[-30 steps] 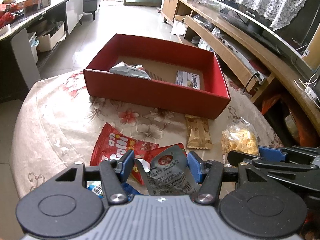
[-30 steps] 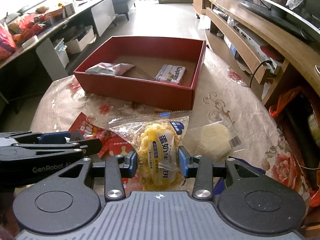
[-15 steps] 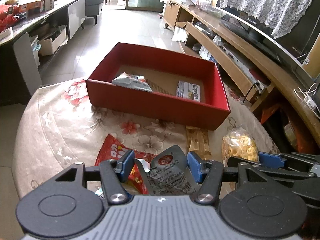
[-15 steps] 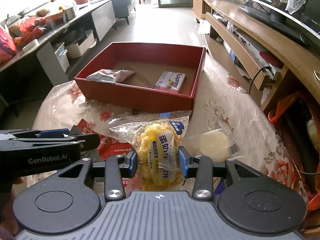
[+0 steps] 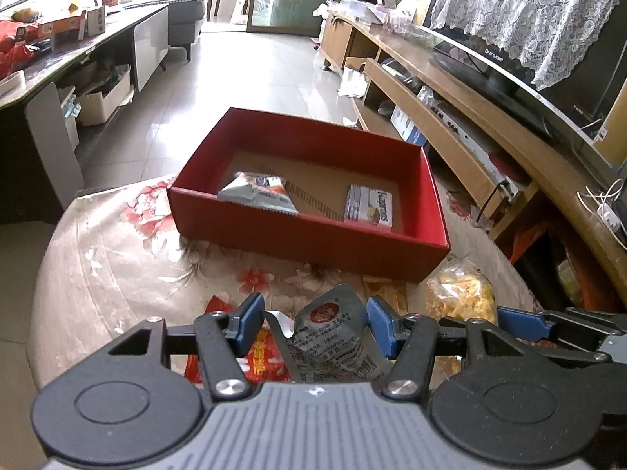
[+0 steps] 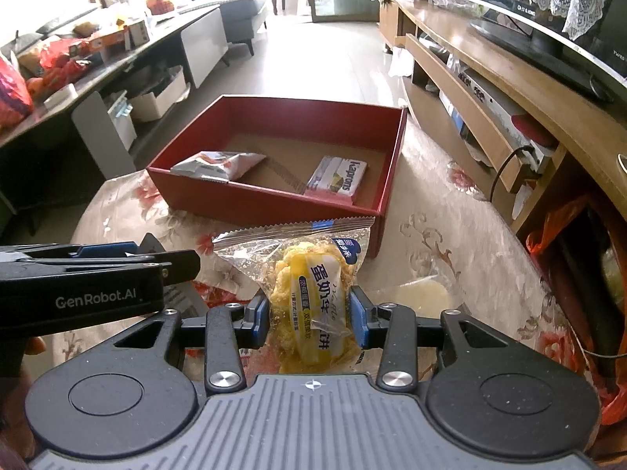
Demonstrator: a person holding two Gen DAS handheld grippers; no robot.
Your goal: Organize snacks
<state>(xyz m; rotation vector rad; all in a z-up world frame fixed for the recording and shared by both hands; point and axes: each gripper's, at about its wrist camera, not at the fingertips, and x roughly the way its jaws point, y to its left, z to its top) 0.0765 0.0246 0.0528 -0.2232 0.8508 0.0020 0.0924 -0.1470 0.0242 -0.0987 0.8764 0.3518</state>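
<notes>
In the left wrist view, the left gripper was clamped on a silver pouch with a red round mark, its blue pads pressing the pouch from both sides, held above the flowered tablecloth. The red box stood on the cloth ahead of the gripper. Inside the box, a grey packet lay against the near wall toward its left end, and a white Kaprons pack lay toward its right end. A red snack bag lay on the cloth on the near side of the box, under the pouch. A tan bar showed just in front of the box's near wall. The right gripper's fingers came in at the right, short of the box's near right corner, beside a clear bag of yellow crisp.

In the right wrist view, the right gripper gripped that same clear bag of yellow crisp tightly, the pads squeezing its middle, the bag's sealed top reaching up across the red box's near wall. The left gripper lay to the left, on the near side of the box. A pale round cake in clear wrap rested on the cloth, nearer than the box's right corner.
</notes>
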